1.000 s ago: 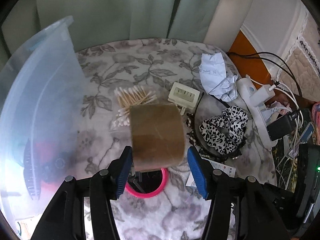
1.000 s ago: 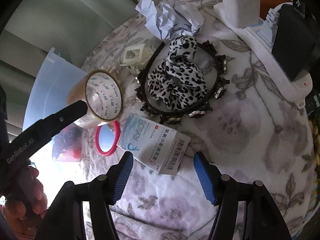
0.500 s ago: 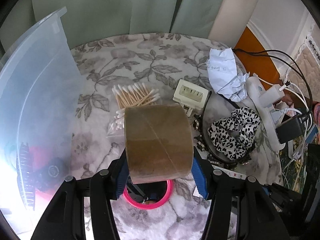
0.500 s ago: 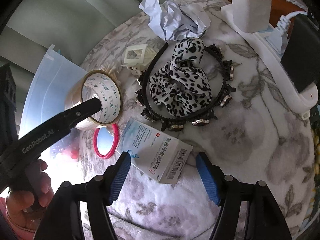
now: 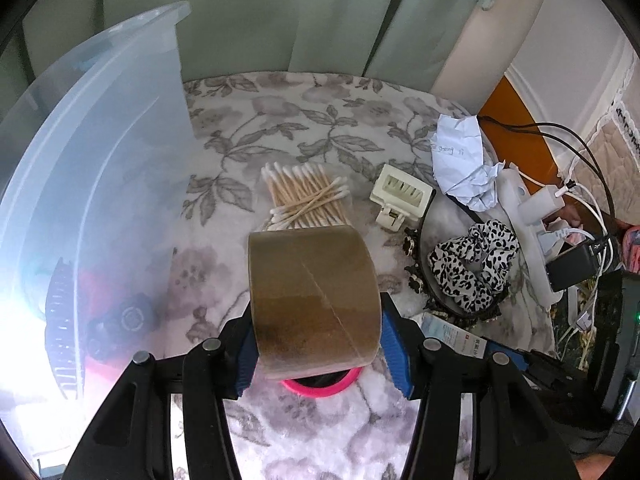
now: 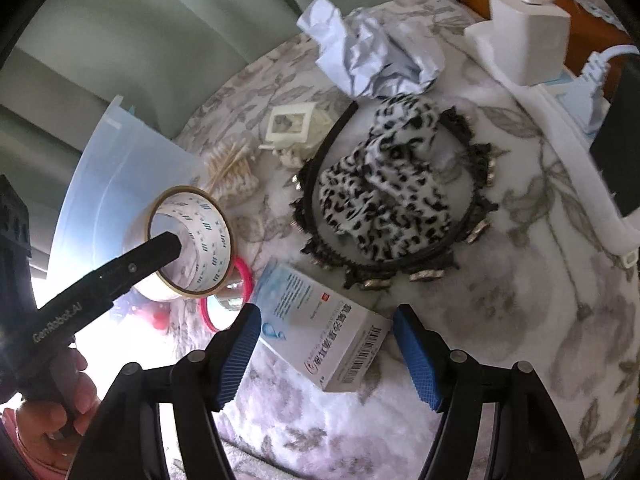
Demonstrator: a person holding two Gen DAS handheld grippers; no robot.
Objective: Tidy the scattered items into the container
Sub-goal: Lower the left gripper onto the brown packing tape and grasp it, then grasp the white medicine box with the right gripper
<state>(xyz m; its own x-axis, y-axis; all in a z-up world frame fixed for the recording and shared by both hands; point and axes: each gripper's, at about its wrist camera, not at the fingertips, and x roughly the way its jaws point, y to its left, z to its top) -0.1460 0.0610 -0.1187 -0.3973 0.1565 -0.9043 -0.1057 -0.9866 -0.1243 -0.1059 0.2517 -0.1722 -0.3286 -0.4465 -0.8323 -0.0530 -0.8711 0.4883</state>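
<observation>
At the bottom of the left wrist view, the left claw (image 5: pixel 316 350) is gripping a roll of brown packing tape (image 5: pixel 314 298) by its flat sides, pads pressing both faces, the roll hanging clear above a pink ring (image 5: pixel 318 384) on the floral cloth. A second ago the roll was sitting loose between wider pads; now it is pinched and lifted. It looks stiff and fairly light, its wrap slick, so squeezing across the cardboard core seems the safest hold. The right claw (image 6: pixel 328 356) is standing wide and empty, slightly wider than before, straddling a white medicine box (image 6: pixel 324 328). Farther up are lying cotton swabs (image 5: pixel 308 200), a leopard scrunchie (image 5: pixel 472 268) and crumpled paper (image 5: pixel 464 164). The clear plastic container (image 5: pixel 92 184) is filling the left of the frame.
</observation>
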